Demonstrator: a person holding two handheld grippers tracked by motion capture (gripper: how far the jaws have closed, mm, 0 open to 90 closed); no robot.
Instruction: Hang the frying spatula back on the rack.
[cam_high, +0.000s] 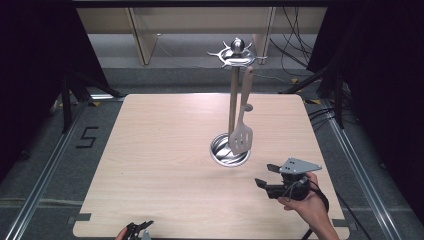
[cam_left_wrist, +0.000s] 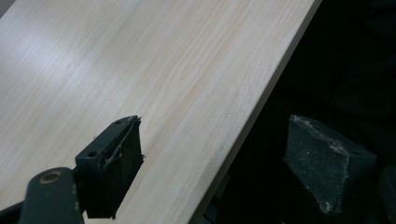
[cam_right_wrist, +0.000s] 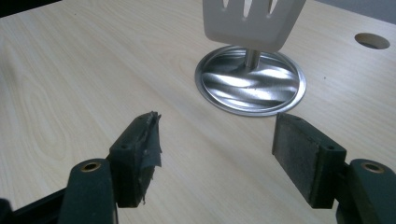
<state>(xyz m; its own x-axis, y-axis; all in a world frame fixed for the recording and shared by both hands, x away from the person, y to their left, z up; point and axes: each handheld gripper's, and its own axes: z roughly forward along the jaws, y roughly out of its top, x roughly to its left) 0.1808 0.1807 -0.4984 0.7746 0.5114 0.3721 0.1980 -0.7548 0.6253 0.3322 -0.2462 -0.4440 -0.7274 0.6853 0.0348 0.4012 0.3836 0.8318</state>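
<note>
Table (cam_high: 165, 165): pale wood. Metal rack (cam_high: 233, 95) on round base, mid-table; slotted spatula (cam_high: 242, 131) hangs from its top. Right tongs (cam_high: 266, 176): agape, empty, near base. Left tongs (cam_high: 141, 227): agape, empty, over table's near edge. Floor marking: "5" (cam_high: 87, 137).

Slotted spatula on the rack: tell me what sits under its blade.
Under the slotted spatula lies the rack's round metal base dish, shiny and empty where visible. The blade covers the dish's far part, so that area cannot be checked.

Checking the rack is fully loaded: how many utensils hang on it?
1: a slotted spatula hangs from the rack, its blade just above the base. The other hooks look empty.
</note>
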